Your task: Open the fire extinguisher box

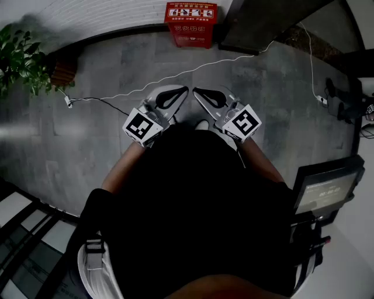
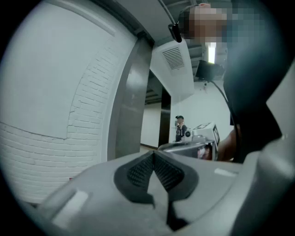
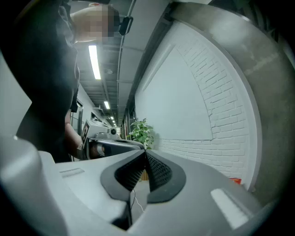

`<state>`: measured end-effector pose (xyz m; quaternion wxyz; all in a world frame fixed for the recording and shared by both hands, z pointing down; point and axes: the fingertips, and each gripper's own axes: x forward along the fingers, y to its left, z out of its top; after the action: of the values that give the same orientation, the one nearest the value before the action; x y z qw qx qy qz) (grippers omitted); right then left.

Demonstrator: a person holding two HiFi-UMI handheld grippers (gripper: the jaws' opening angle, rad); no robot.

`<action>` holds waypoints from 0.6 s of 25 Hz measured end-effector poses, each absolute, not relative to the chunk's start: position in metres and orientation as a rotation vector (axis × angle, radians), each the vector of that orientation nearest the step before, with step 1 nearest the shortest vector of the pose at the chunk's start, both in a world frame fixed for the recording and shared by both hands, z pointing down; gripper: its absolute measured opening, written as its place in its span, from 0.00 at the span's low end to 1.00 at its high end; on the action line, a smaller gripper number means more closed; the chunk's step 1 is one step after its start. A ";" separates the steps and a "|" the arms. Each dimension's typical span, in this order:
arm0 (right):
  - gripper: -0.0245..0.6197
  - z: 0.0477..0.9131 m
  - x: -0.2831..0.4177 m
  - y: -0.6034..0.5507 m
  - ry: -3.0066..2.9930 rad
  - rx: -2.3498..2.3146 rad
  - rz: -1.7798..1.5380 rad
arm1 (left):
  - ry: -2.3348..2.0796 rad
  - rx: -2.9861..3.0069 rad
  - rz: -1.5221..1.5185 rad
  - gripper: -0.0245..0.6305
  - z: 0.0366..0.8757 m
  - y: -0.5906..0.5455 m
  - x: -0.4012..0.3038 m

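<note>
1. Standing on the floor (image 1: 274, 99) against the foot of the wall (image 1: 87, 14): fire extinguisher box (image 1: 190, 23), red, with a printed panel on its upper face. It is shut, and well apart from both tools.
2. Left tool (image 1: 182, 91): held at chest height, jaws pressed together, nothing between the ribbed pads. It points up at the wall rather than at the box.
3. Right tool (image 1: 197, 91): held level with the left one, tips nearly meeting it. Its jaws are also pressed together and empty.
4. Handling, box: probably painted sheet metal, so stiff, fairly heavy with its contents, and smooth enough for the pads to slip. The lid alone should be light.
5. Hold point: likely the front lip of the lid or a latch there. No latch or handle can be made out from here.
6. Other items: white cable (image 1: 175, 75) lying across the floor between person and box; potted plant (image 1: 20, 58) far left.
7. Status: task not yet begun.
</note>
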<state>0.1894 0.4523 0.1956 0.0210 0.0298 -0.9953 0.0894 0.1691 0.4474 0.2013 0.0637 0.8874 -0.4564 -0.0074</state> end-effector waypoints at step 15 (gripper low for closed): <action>0.05 0.203 0.178 0.439 -3.077 0.055 0.285 | -1.379 2.660 -0.038 0.04 0.203 0.436 0.169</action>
<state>0.1777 0.4390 0.2027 0.0256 0.0179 -0.9952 0.0923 0.1688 0.4359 0.2033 0.0725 0.8854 -0.4590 -0.0127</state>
